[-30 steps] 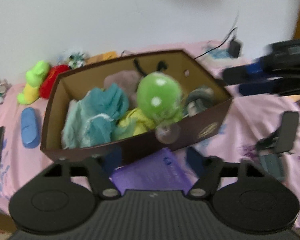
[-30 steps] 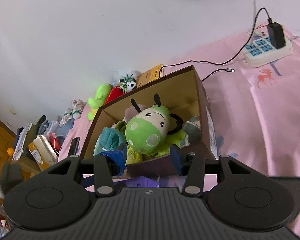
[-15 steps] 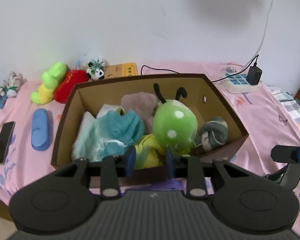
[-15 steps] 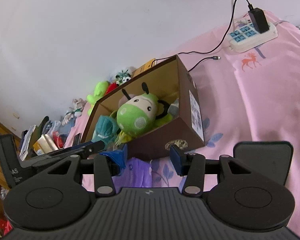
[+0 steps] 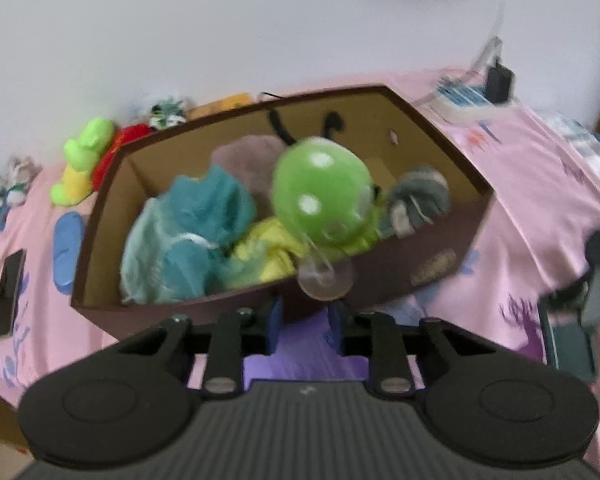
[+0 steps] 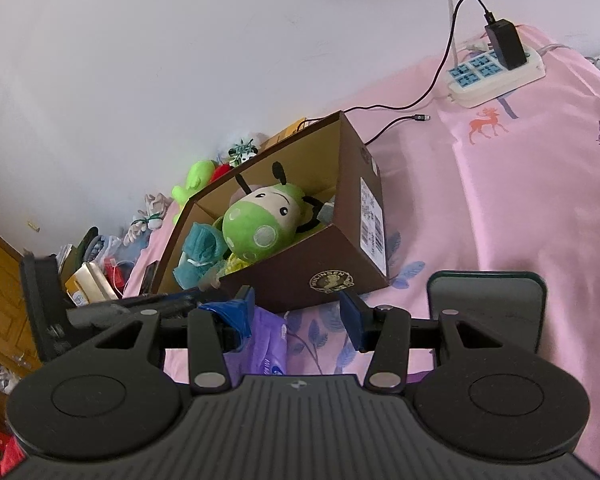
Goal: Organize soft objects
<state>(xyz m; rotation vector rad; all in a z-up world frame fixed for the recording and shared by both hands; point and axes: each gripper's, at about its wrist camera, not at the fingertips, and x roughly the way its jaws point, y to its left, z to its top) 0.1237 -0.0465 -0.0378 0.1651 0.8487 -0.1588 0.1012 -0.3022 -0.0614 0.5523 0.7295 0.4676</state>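
Left wrist view's blurry, but my left gripper is slightly open, empty, by the box with the green plush. Right gripper is wide open, empty. If I bump the box, it could tip.

"MULINSEN" emblem on box
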